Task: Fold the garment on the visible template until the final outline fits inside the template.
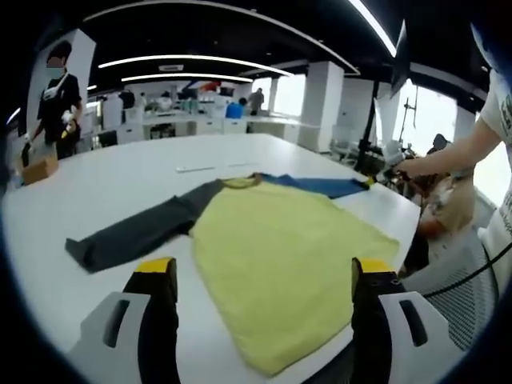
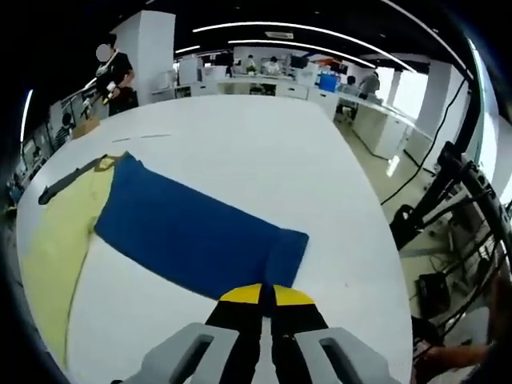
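One blue sleeve [image 2: 196,236] cuff hidden under fingers [image 2: 240,294]

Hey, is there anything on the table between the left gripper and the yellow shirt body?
Nothing visible. The open left gripper sits right at the yellow body of the garment, with only bare white table around it. The right gripper is shut at the blue sleeve.

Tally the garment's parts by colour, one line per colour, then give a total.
Yellow body: 1
Grey sleeve: 1
Blue sleeve: 1
Total: 3 parts of one garment, lying on the white table.
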The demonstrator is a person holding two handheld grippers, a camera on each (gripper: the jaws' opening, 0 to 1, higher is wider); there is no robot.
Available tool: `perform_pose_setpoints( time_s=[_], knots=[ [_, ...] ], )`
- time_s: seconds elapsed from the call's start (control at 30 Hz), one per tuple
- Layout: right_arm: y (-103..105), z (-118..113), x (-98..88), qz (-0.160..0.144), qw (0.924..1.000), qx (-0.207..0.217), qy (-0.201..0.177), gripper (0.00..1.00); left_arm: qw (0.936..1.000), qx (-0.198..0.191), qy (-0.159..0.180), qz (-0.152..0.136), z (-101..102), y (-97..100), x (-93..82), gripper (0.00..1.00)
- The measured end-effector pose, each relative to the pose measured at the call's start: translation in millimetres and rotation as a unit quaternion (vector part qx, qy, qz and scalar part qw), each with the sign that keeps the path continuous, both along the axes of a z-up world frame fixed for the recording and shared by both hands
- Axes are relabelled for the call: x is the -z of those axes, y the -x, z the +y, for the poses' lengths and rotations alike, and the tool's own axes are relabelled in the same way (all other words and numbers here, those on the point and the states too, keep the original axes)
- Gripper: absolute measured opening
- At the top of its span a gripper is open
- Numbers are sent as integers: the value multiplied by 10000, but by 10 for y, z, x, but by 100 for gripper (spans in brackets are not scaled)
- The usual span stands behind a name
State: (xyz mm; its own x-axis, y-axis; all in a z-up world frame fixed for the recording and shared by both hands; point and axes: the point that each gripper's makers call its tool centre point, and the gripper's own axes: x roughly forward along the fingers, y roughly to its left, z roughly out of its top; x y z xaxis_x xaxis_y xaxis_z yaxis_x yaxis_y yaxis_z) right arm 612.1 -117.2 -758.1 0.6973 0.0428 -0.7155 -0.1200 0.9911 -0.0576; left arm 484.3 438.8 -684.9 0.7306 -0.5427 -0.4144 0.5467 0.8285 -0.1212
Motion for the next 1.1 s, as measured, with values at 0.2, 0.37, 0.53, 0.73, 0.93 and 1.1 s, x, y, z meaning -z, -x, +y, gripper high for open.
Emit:
perform_pose_setpoints(
  time_s=[0.2, 0.37, 0.53, 0.73, 0.93, 1.1],
  knots=[
    [-70, 153, -94, -47, 9997, -86, -214, 0, 10000, 13, 47, 4, 0, 4, -6, 87],
    [-100, 264, -124, -22, 9994, -197, -288, 0, 10000, 27, 24, -43, 15, 3, -28, 87],
    [-159, 350, -155, -13, 9987, -264, -432, 0, 10000, 24, -18, -32, 19, 24, -23, 87],
    [-288, 405, -232, -140, 9971, -309, -686, 0, 10000, 14, 0, -20, 126, 23, 39, 87],
    [-311, 614, -311, -191, 9953, -505, -803, 0, 10000, -9, -3, -41, 264, -7, 94, 87],
    [-352, 730, -349, -240, 9938, -657, -859, 0, 10000, -35, 4, -57, 255, -2, 86, 88]
  ],
)
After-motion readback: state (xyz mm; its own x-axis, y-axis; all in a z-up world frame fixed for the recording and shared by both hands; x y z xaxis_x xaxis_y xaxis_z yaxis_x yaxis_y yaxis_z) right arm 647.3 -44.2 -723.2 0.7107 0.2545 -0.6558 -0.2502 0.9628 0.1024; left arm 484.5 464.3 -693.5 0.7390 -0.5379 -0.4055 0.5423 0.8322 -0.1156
